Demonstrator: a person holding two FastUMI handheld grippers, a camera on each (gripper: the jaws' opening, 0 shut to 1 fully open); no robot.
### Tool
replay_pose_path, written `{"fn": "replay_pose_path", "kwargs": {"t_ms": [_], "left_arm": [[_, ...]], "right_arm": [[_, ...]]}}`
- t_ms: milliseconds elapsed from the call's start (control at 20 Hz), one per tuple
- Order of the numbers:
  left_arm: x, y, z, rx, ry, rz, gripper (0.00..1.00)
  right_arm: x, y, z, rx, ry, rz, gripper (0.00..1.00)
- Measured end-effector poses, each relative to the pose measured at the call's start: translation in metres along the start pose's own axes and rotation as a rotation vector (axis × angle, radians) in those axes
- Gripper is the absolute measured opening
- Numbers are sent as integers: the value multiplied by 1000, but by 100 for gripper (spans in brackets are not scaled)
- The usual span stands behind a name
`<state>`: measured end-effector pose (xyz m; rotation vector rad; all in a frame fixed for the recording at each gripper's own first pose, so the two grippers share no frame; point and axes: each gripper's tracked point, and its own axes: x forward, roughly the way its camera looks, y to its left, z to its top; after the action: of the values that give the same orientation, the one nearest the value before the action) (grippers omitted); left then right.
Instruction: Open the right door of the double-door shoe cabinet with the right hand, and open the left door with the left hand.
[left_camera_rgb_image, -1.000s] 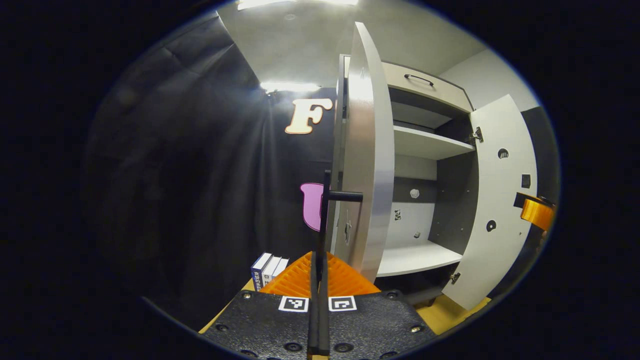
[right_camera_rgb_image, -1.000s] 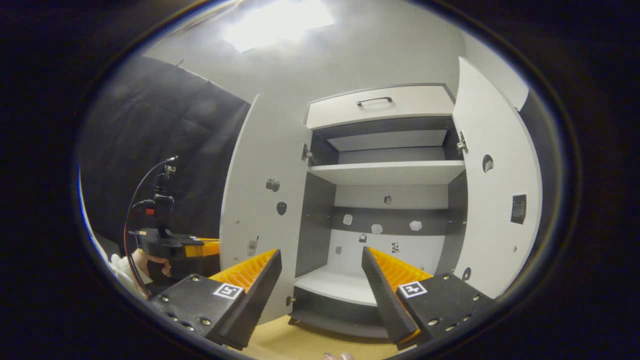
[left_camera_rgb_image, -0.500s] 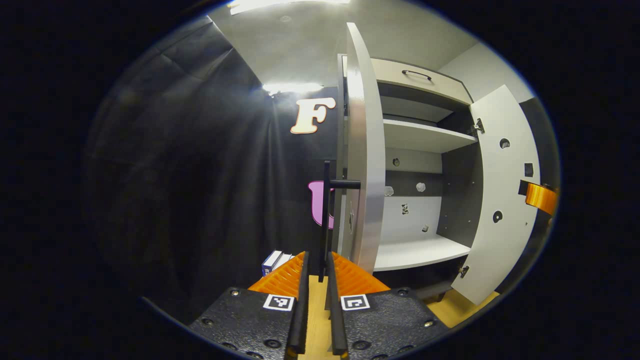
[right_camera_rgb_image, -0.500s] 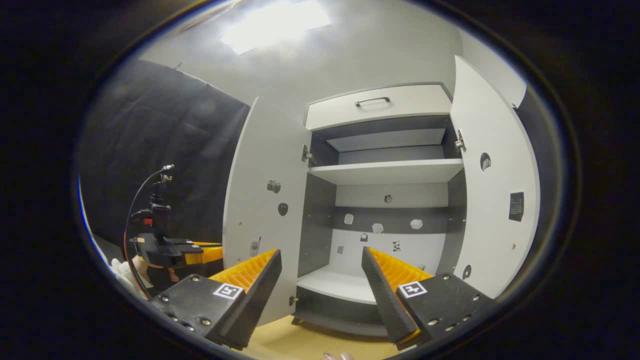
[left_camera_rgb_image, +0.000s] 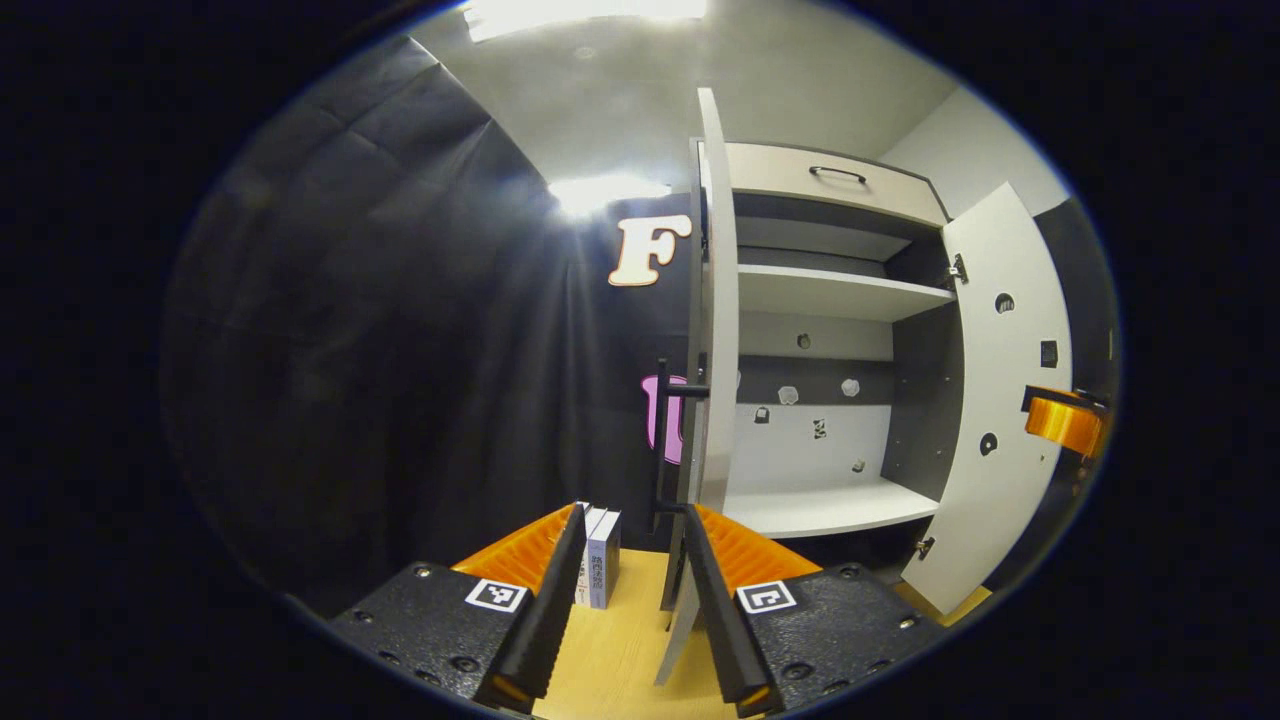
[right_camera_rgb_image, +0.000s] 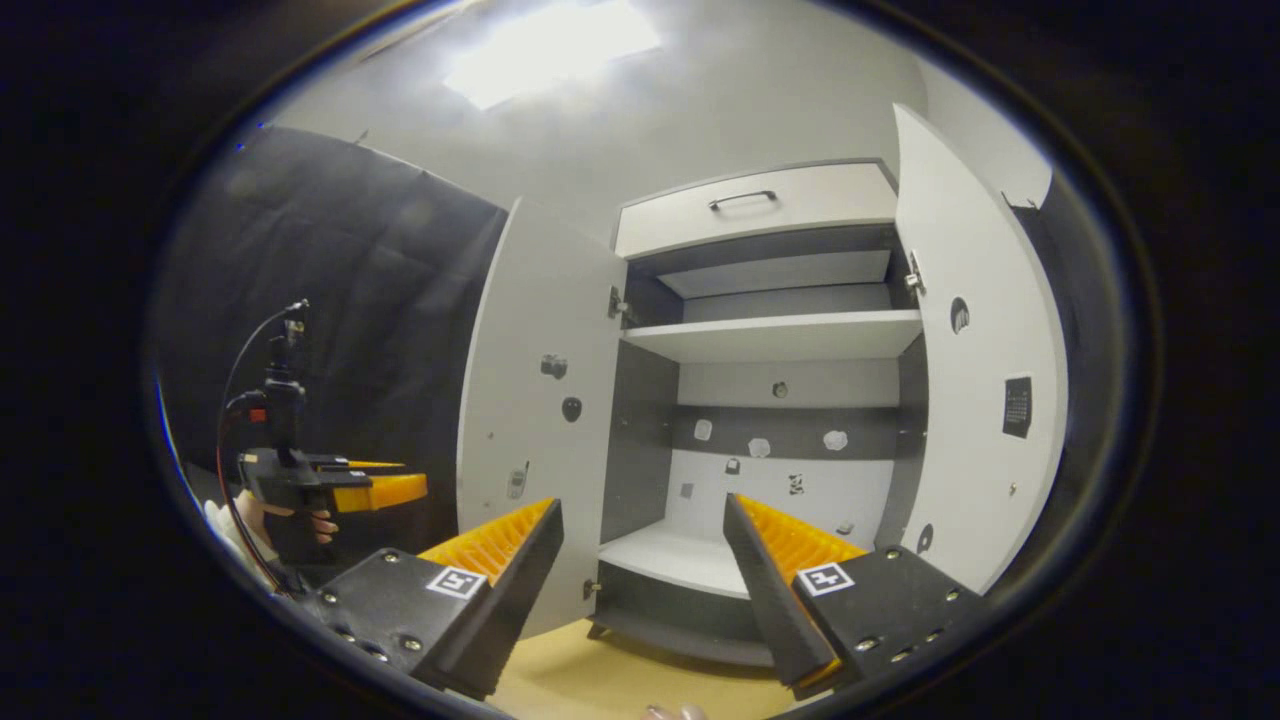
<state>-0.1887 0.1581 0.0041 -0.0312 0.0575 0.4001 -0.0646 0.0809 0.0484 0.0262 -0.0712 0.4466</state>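
My left tongs (left_camera_rgb_image: 625, 600) stand open with nothing between them, and the pale grey left door (left_camera_rgb_image: 716, 300) of the tall double-door shoe cabinet (left_camera_rgb_image: 830, 180) stands edge-on at about 12 o'clock from them, just beyond the fingertips. Its thin black bar handle (left_camera_rgb_image: 661, 440) runs upright, top to bottom, on the door's outer face, slightly toward 11 o'clock of the edge; my fingers are apart from it, one on each side of its lower end. The door's long axis is upright too, and it points nearly straight at me, so I judge it swung fully out.

In the right gripper view my right tongs (right_camera_rgb_image: 645, 540) are also spread wide and empty, aimed at the bare white shelves (right_camera_rgb_image: 770, 335) at 12 o'clock. The pale grey right door (right_camera_rgb_image: 985, 350) lies at about 2 o'clock from them, open, its inner face toward me. My left tongs are the nearer pair to the left door.

Both doors look open, so I judge the task nearly done; what is left is probably only to draw both tongs back toward 6 o'clock over the light wooden surface (left_camera_rgb_image: 610, 660)
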Motion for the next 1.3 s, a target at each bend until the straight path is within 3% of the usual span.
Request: {"fn": "replay_pose_path", "kwargs": {"t_ms": [100, 250, 350, 500, 550, 850, 1100, 1300], "left_arm": [[-11, 0, 7, 33, -11, 30, 65], [-23, -22, 24, 44, -43, 7, 77], [-23, -38, 36, 56, -78, -13, 94], [-19, -66, 56, 70, -142, -45, 95], [-18, -80, 58, 72, -156, -67, 91], [-2, -169, 65, 32, -207, -255, 98], [19, -235, 34, -34, -130, -416, 98], [36, -263, 19, -70, -83, -488, 98]], "right_arm": [[-3, -5, -1, -1, 2, 8, 96], [-9, -11, -4, -6, 13, 12, 97], [-15, -18, -5, -13, 20, 6, 97], [-26, -32, -6, -25, 30, -21, 97], [-28, -38, -6, -26, 31, -30, 97], [-34, -60, -10, -13, 39, -92, 97], [-32, -74, -16, 11, 27, -147, 97], [-19, -96, -22, -48, 21, -250, 96]]}}
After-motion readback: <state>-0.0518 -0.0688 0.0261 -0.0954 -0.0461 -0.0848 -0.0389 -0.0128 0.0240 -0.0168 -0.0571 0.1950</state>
